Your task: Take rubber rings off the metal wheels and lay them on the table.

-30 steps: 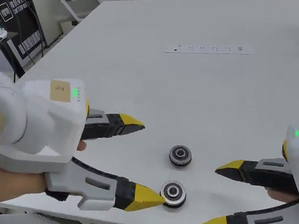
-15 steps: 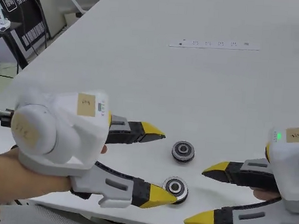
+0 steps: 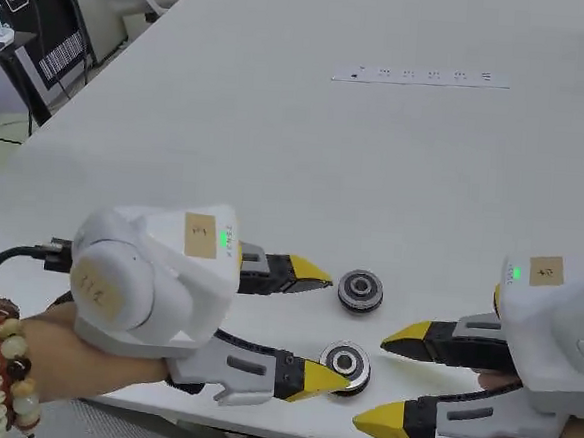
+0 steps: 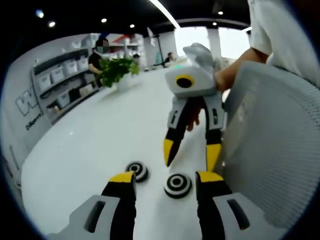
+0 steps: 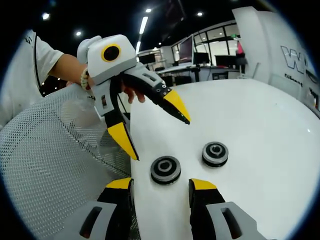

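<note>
Two metal wheels with black rubber rings lie flat near the table's front edge, the far wheel (image 3: 360,290) and the near wheel (image 3: 345,364). My left gripper (image 3: 320,326) comes in from the left, open, with one jaw tip beside each wheel. My right gripper (image 3: 386,381) faces it from the right, open and empty, just right of the near wheel. In the left gripper view the near wheel (image 4: 178,185) lies between my jaws and the far wheel (image 4: 136,170) by the left jaw. In the right gripper view the near wheel (image 5: 165,169) sits just ahead of my open jaws.
A white power strip (image 3: 422,78) lies far back on the white table (image 3: 277,148). The table's front edge runs just below the near wheel. A grey mesh chair (image 5: 55,165) stands beside the table. A black stand with barcode labels (image 3: 44,31) is off the left edge.
Both grippers have closed in on the wheels, the left moving right and the right moving left. The wheels have stayed put. The head camera has shifted.
</note>
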Demonstrator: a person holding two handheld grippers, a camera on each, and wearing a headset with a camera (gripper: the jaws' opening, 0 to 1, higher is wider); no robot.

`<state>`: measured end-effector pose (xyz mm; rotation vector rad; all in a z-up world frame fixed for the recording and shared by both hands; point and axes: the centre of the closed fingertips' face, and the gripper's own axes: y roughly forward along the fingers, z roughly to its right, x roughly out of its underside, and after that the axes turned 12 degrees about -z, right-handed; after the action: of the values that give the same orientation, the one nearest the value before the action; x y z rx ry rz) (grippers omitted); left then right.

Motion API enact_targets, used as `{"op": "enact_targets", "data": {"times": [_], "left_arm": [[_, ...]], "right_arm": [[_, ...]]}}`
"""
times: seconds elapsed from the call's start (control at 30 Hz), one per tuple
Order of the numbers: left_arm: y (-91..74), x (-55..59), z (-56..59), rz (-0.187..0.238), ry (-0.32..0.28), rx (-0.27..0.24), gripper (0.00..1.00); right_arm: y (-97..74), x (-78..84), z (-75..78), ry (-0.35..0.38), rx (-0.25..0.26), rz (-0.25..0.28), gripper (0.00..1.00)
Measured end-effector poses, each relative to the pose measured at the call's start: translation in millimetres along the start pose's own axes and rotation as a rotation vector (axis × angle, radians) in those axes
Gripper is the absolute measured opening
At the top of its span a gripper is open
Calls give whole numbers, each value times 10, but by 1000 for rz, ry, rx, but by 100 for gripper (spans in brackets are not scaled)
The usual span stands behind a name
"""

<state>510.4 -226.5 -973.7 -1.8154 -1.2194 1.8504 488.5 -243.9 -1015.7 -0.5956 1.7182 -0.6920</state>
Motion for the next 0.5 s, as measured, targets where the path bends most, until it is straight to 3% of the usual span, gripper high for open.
{"op": "enact_targets", "data": {"times": [0.5], "left_arm": [[66,36,-5,-5,-10,-9,35]], "right_arm": [[18,-4,57,4,27,17,34]]}}
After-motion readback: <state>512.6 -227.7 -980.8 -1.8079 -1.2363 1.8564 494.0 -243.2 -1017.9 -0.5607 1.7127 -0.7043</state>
